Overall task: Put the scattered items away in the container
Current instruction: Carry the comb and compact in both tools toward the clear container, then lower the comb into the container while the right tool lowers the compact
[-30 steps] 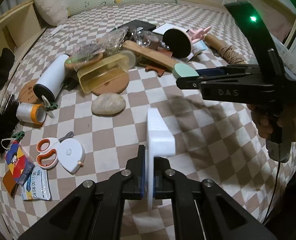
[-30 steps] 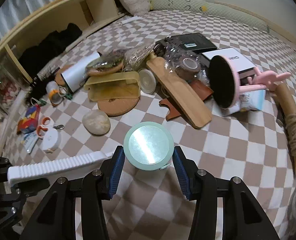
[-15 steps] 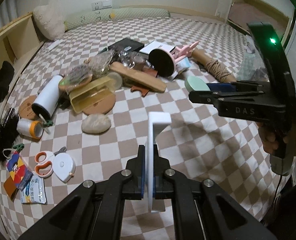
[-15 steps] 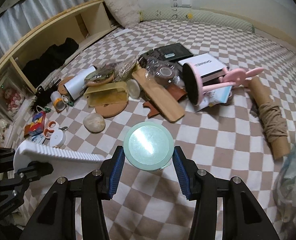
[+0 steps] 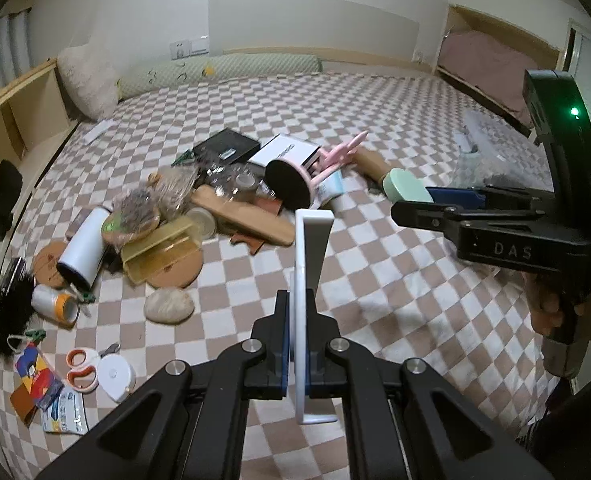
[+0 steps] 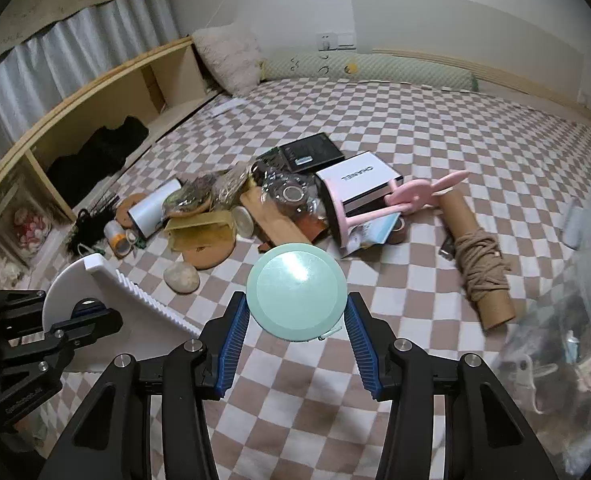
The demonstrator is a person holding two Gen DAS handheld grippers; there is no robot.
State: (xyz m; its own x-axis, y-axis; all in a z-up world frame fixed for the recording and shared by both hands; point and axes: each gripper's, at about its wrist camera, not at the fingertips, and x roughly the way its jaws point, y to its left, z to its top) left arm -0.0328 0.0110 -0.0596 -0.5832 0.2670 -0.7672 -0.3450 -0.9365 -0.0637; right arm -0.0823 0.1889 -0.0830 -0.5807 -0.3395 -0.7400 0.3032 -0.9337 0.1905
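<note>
My left gripper (image 5: pixel 298 314) is shut on a thin white plastic piece with a ridged edge (image 5: pixel 310 248), held upright and edge-on above the checked bed cover (image 5: pixel 375 280). In the right wrist view that white piece (image 6: pixel 91 284) shows at the lower left, in the left gripper (image 6: pixel 85 312). My right gripper (image 6: pixel 296 320) is shut on a round mint-green disc (image 6: pixel 297 290), its blue pads pressing the disc's rim. The left wrist view has the disc (image 5: pixel 405 186) and right gripper (image 5: pixel 413 200) at the right, held by a person's hand (image 5: pixel 547 308). A clear plastic container (image 6: pixel 567 344) sits far right.
A pile lies mid-bed: white tumbler (image 5: pixel 85 244), yellow box (image 5: pixel 159 254), cork disc (image 5: pixel 177 274), wooden board (image 5: pixel 243 216), black-faced pink stand (image 6: pixel 375 208), white box (image 6: pixel 357 178). A stone (image 5: pixel 169 306), scissors (image 5: pixel 83 370) and a twine-wrapped cardboard tube (image 6: pixel 477 252) lie apart.
Both grippers have risen and drawn back from the pile with their items still held, so the bed and far wall show more. The right gripper sits lower in the left view.
</note>
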